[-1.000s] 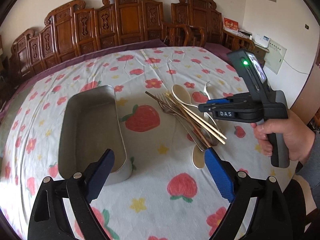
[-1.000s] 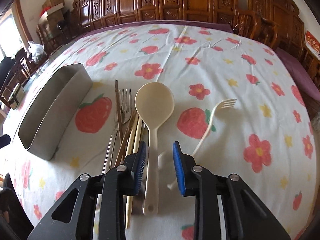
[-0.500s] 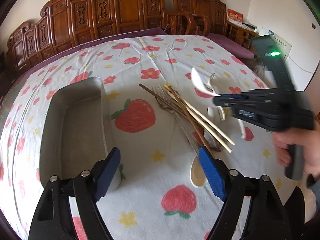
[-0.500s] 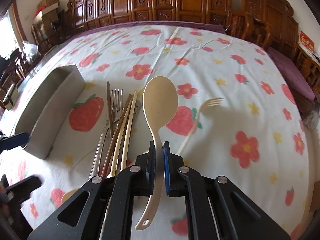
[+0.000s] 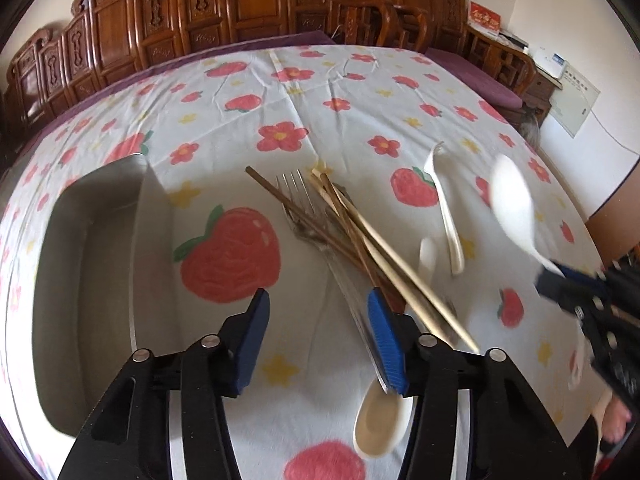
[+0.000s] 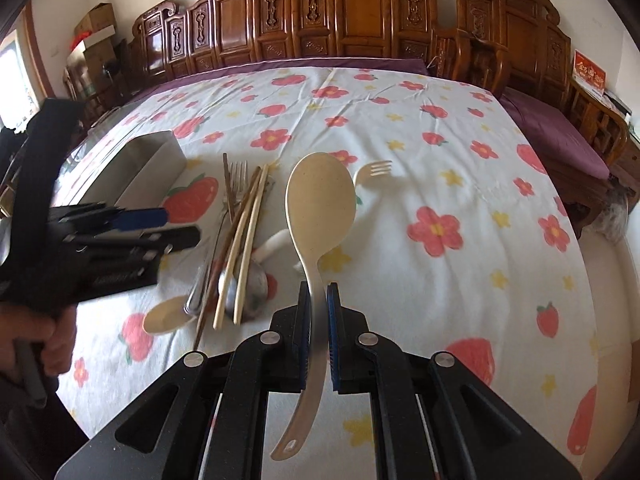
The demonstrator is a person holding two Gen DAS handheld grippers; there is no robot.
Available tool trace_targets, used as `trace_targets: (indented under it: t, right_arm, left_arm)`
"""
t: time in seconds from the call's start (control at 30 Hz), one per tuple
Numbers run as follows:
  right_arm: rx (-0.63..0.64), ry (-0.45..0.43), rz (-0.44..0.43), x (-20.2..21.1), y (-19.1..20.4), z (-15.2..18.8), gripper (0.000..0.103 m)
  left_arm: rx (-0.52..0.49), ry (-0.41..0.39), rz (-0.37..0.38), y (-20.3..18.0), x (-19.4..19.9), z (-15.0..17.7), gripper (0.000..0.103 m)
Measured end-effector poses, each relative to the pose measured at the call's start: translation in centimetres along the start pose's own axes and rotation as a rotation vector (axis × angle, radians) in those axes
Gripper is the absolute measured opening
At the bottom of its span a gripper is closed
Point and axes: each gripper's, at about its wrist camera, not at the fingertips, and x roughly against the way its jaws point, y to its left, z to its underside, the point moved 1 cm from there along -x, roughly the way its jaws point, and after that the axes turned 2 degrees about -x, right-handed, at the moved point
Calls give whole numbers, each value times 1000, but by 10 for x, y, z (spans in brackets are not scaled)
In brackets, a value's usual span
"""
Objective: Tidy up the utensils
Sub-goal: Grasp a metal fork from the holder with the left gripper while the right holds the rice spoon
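Strawberry-print cloth [image 6: 460,160] over table, carved wooden chairs [image 6: 360,20] behind.
Beige plastic rice spoon [image 6: 320,208] was clamped by right gripper [image 6: 318,336], lifted off cloth; left gripper [image 5: 318,340] was held spread beside steel tray [image 5: 92,280].

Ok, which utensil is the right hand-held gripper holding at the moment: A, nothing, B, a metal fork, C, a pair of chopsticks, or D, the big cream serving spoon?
D: the right hand-held gripper is shut on the handle of the cream serving spoon, lifted above the tablecloth.
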Motion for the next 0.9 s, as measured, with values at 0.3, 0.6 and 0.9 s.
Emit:
trace_targets:
  t: [0.3,0.6,0.9]
  right_arm:
    - [-15,-16,2,7,-9,-2,9]
    - [-46,-25,0,12,-21,-5,9]
    - [-50,-24,0,12,-22,-6,9]
  left_arm:
    - [57,52,-36,8,-28,-21,34]
    - [79,94,-7,4,-37,-25,28]
    - [66,105,-18,2,-33,-25,6]
